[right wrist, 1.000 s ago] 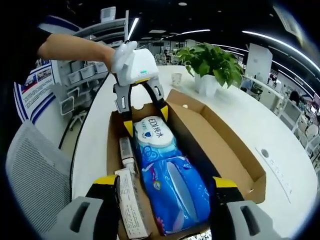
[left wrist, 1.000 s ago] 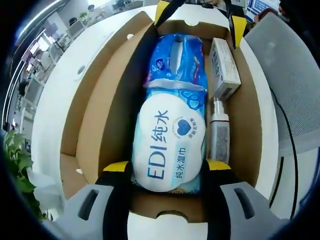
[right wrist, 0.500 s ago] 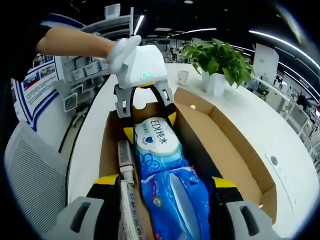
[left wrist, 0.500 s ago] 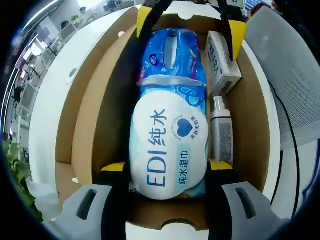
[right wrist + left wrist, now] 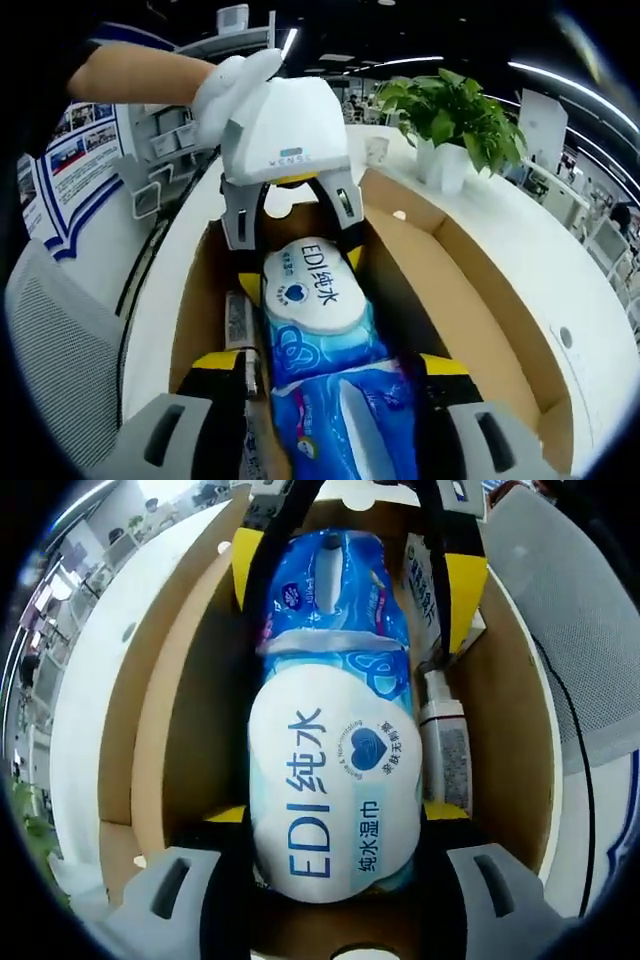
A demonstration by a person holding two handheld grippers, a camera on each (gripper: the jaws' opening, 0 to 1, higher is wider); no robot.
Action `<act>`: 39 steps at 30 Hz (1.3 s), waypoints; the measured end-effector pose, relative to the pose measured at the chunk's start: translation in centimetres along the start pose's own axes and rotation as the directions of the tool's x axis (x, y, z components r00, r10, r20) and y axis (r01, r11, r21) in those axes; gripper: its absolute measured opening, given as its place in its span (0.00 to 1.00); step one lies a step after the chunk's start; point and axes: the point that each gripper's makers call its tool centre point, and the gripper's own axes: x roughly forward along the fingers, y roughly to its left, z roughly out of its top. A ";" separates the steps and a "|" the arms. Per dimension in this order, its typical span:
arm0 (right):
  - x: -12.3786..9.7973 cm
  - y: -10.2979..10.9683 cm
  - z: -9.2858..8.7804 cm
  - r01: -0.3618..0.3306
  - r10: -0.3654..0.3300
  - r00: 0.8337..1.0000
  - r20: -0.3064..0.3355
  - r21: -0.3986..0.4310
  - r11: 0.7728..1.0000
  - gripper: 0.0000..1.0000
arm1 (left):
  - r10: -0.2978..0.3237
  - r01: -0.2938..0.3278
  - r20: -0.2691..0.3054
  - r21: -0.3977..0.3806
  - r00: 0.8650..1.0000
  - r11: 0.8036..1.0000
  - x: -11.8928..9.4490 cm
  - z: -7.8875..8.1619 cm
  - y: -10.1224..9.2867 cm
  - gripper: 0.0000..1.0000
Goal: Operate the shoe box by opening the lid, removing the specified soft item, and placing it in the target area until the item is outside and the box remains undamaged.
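While the wet wipes pack (image 5: 335,780) lay long-ways inside the open shoe box (image 5: 500,750), the left gripper (image 5: 335,825) had its fingers spread wide, one on each side of the pack's near end. The right gripper (image 5: 330,365) stood spread the same way around the blue pack (image 5: 345,430) at the far end. Compared with a second ago, both grippers had moved down closer, but neither squeezed yet.

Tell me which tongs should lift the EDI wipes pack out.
Left. The left tongs already straddle the EDI wipes pack; the right tongs straddle the blue pack beside it.
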 end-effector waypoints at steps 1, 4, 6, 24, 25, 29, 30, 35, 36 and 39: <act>0.3 0.0 0.0 -0.004 0.004 1.000 0.001 0.000 1.000 0.66 | -0.002 0.002 0.006 -0.001 1.000 1.000 0.0 0.0 0.0 0.65; 1.2 0.1 -0.1 -0.019 0.019 1.000 -0.009 -0.010 1.000 0.65 | -0.001 0.001 0.012 -0.001 1.000 1.000 0.2 0.0 0.0 0.65; 1.9 0.2 -0.2 -0.026 0.026 0.999 -0.019 -0.016 1.000 0.64 | 0.001 -0.001 0.012 0.008 1.000 1.000 0.5 0.0 -0.1 0.66; 5.5 1.0 0.3 -0.111 0.103 0.992 -0.069 -0.117 0.987 0.58 | -0.008 0.008 0.000 0.026 1.000 1.000 1.0 -0.1 -0.3 0.68; 5.5 1.0 0.3 -0.112 0.105 0.992 -0.070 -0.118 0.987 0.58 | -0.006 0.006 0.002 0.028 1.000 1.000 1.0 -0.1 -0.3 0.68; 6.0 1.1 0.3 -0.121 0.112 0.991 -0.079 -0.135 0.983 0.59 | -0.005 0.005 0.003 0.030 1.000 1.000 1.1 -0.1 -0.3 0.69; 6.1 1.1 0.3 -0.122 0.112 0.990 -0.082 -0.136 0.983 0.60 | -0.007 0.006 0.002 0.030 1.000 1.000 1.1 -0.1 -0.2 0.69; 6.4 1.2 0.1 -0.129 0.115 0.989 -0.092 -0.157 0.979 0.61 | -0.008 0.008 0.003 0.032 1.000 0.999 1.1 -0.1 -0.1 0.69; 6.5 1.2 0.1 -0.130 0.116 0.989 -0.093 -0.159 0.979 0.61 | -0.007 0.007 0.005 0.033 1.000 0.999 1.1 0.0 -0.1 0.69; 6.5 1.2 0.0 -0.137 0.122 0.988 -0.098 -0.163 0.977 0.61 | -0.007 0.006 0.011 0.035 1.000 0.999 1.1 0.0 -0.1 0.69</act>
